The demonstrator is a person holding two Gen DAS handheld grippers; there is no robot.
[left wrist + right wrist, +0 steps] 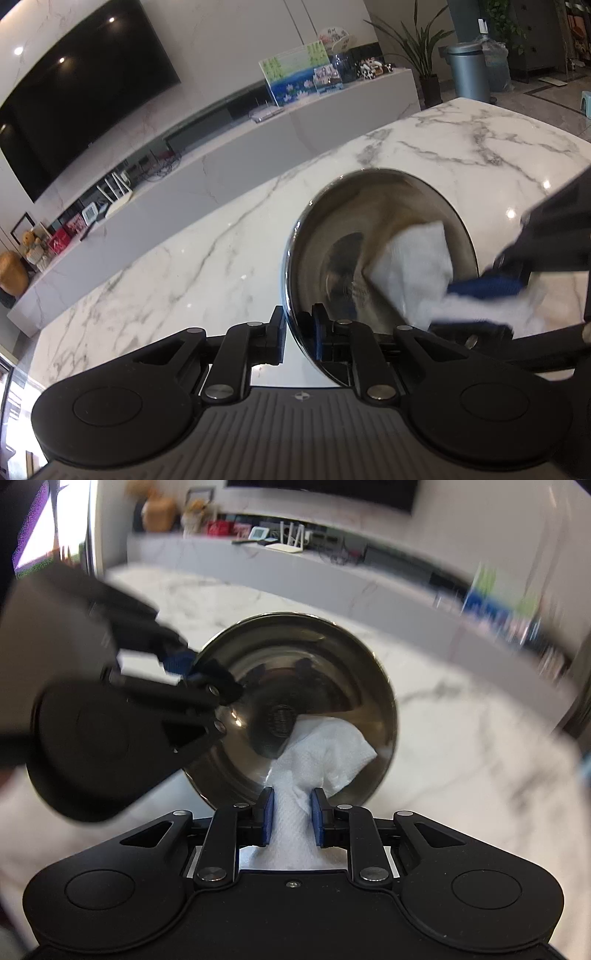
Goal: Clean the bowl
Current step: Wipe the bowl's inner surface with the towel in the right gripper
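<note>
A shiny steel bowl [369,236] stands tilted on the white marble table [184,258]. My left gripper [299,332] is shut on the bowl's near rim, one finger outside and one inside. It also shows in the right wrist view [195,675] at the bowl's [314,672] left rim. My right gripper [291,819] is shut on a white paper towel [325,746] whose free end lies against the bowl's inner wall. In the left wrist view the right gripper [476,302] comes in from the right, with the towel [413,266] inside the bowl.
A long low grey cabinet [221,162] runs behind the table with a router, boxes and pictures on it. A large dark TV [81,92] hangs above it. A grey bin [467,70] and a potted plant [424,48] stand at the far right.
</note>
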